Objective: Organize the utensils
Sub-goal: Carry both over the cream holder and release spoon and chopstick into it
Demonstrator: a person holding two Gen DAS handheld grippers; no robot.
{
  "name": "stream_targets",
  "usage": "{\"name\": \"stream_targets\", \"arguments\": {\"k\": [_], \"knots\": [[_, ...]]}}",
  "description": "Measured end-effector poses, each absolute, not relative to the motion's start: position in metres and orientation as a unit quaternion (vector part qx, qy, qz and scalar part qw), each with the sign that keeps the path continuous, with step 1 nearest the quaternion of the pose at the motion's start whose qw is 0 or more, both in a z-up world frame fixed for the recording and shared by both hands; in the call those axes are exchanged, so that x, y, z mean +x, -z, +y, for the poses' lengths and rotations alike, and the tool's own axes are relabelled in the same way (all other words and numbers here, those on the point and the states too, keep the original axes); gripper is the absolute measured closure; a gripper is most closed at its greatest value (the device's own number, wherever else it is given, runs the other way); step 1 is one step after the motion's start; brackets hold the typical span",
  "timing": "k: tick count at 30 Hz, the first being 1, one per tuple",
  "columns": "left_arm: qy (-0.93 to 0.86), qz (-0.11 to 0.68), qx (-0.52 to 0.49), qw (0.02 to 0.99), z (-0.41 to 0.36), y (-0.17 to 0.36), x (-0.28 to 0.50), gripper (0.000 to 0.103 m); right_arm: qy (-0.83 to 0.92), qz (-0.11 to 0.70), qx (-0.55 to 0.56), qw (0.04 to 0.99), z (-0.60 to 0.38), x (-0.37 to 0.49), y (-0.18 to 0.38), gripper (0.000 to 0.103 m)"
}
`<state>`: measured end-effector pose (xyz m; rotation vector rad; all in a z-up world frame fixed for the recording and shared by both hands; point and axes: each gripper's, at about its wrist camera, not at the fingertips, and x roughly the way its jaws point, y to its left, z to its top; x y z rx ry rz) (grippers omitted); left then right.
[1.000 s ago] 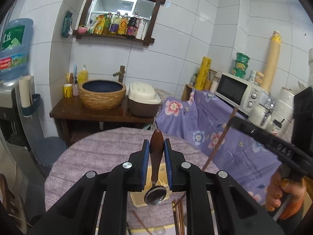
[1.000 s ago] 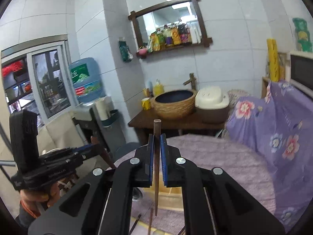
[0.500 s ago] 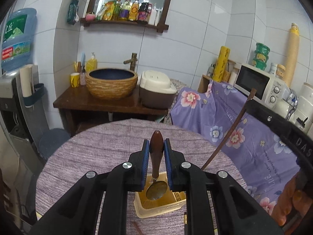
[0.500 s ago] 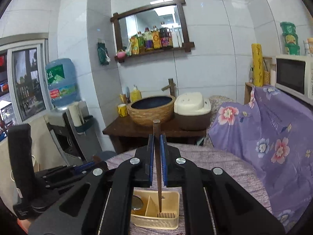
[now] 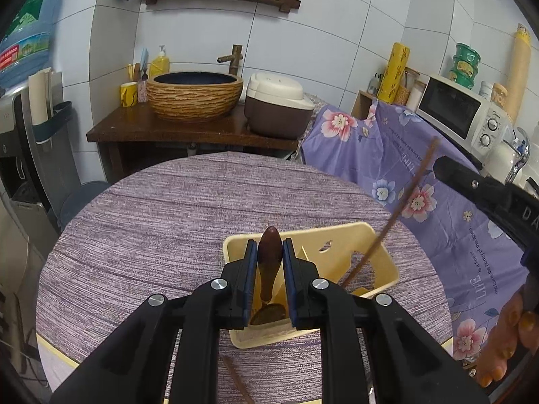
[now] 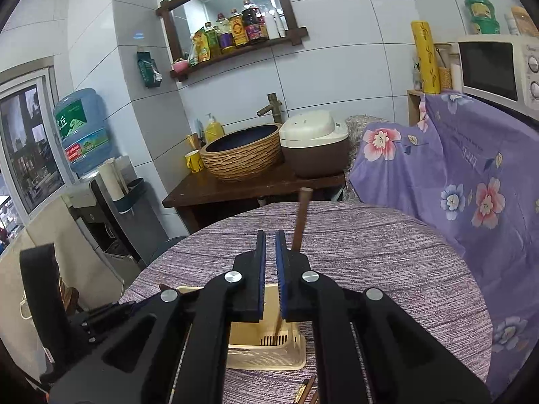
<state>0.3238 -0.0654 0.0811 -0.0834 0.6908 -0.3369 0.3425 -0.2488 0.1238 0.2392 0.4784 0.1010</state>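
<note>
A cream utensil holder [image 5: 370, 235] stands on the round table. My left gripper [image 5: 266, 245] is shut on the dark wooden handle of a spoon [image 5: 269, 269]. The spoon's bowl hangs down inside the holder's left compartment. My right gripper [image 6: 270, 232] hovers over the holder [image 6: 269, 353], its jaws a narrow slit apart with nothing in the slit. A brown chopstick [image 6: 301, 215] leans just right of the right fingertip, its lower end in the holder. In the left wrist view the chopstick [image 5: 397, 208] slants past the tip of the right gripper [image 5: 478, 188].
Loose chopsticks [image 5: 235, 377] [image 6: 306, 390] lie on the purple tablecloth [image 5: 168, 219] in front of the holder. A wooden stand with a woven basin [image 5: 195, 96] and a rice cooker [image 5: 279, 107] is behind the table. A floral cloth [image 5: 404, 168] hangs at the right, and a hand [image 5: 505, 336] holds the right gripper.
Both grippers have come down over the holder. The spoon's bowl has sunk into it. The chopstick, upright between the right pads before, now leans outside them with its tip in the holder.
</note>
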Motion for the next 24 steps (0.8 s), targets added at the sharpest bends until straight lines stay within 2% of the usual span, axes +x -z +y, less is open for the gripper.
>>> {"name": "stream_targets", "arguments": {"k": [3,5,6,7,8,9,10,11,12,14,15,20,24], "knots": [[0.166,0.325,-0.037,0.93,-0.067,-0.081,0.321,0.086,-0.048,0.234,0.118,0.964,-0.249,0.341,-0.122,0.096],[0.174,0.31,-0.037,0.934,-0.065,-0.085,0.315,0.082,-0.045,0.231,0.118,0.965,-0.249,0.337,-0.121,0.095],[0.177,0.304,-0.035,0.935,-0.064,-0.088,0.311,0.07,-0.045,0.23,0.116,0.965,-0.249,0.334,-0.121,0.095],[0.178,0.295,-0.035,0.938,-0.062,-0.092,0.305,0.053,-0.045,0.228,0.114,0.966,-0.25,0.331,-0.121,0.093],[0.177,0.286,-0.035,0.941,-0.059,-0.095,0.299,0.046,-0.044,0.227,0.11,0.967,-0.249,0.328,-0.12,0.087],[0.174,0.278,-0.036,0.944,-0.056,-0.097,0.294,0.039,-0.045,0.226,0.104,0.967,-0.248,0.322,-0.118,0.074],[0.171,0.268,-0.037,0.947,-0.051,-0.098,0.286,0.037,-0.045,0.226,0.1,0.968,-0.246,0.317,-0.116,0.065],[0.167,0.265,-0.034,0.949,-0.047,-0.097,0.279,0.035,-0.045,0.224,0.097,0.969,-0.245,0.311,-0.113,0.049],[0.163,0.266,-0.03,0.95,-0.044,-0.096,0.273,0.03,-0.045,0.221,0.093,0.97,-0.244,0.304,-0.109,0.041],[0.153,0.277,-0.019,0.948,-0.034,-0.086,0.262,0.023,-0.047,0.224,0.08,0.97,-0.239,0.291,-0.099,0.037],[0.149,0.284,-0.015,0.947,-0.029,-0.08,0.258,0.021,-0.051,0.231,0.072,0.969,-0.235,0.284,-0.092,0.029],[0.11,0.348,-0.006,0.931,-0.003,-0.031,0.239,0.024,-0.059,0.263,0.049,0.962,-0.222,0.258,-0.05,0.017],[0.1,0.404,-0.011,0.909,0.004,0.012,0.224,0.046,-0.032,0.292,0.024,0.956,-0.208,0.246,-0.013,0.008]]}}
